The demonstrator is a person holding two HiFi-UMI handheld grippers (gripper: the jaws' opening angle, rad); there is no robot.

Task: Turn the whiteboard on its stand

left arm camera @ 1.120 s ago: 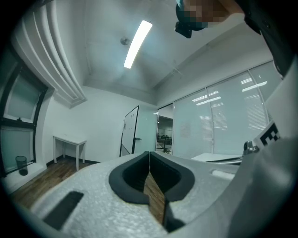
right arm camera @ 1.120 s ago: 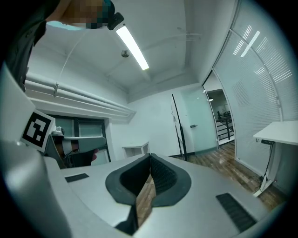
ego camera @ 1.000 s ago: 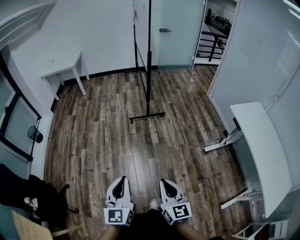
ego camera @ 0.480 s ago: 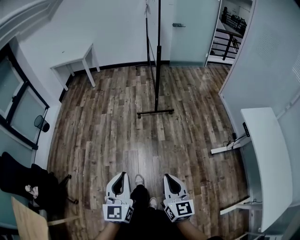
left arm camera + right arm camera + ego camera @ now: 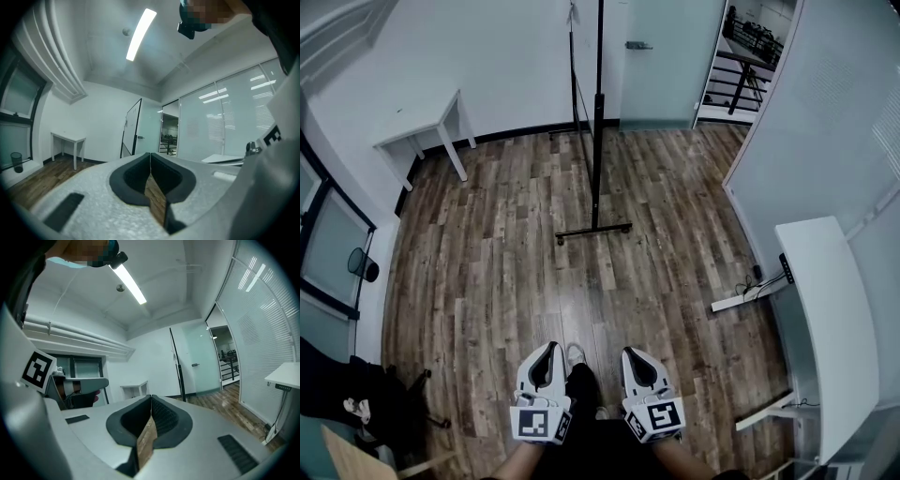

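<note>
The whiteboard on its stand [image 5: 597, 112] stands edge-on across the room, a thin black post rising from a wheeled foot bar [image 5: 593, 231] on the wood floor. It also shows far off in the left gripper view, the whiteboard [image 5: 131, 126], and in the right gripper view, the whiteboard's stand [image 5: 177, 364]. My left gripper [image 5: 548, 349] and right gripper [image 5: 630, 353] are held low near my body, well short of the stand. Both are shut with nothing between the jaws.
A small white table [image 5: 422, 131] stands against the back wall at left. A white desk [image 5: 825, 319] runs along the right glass wall. A door [image 5: 661, 56] is behind the whiteboard. A dark chair [image 5: 356, 403] sits at the lower left.
The view has swung slightly: the whiteboard stand shifted right, then back left in the picture. Both grippers stay low and shut in front of me.
</note>
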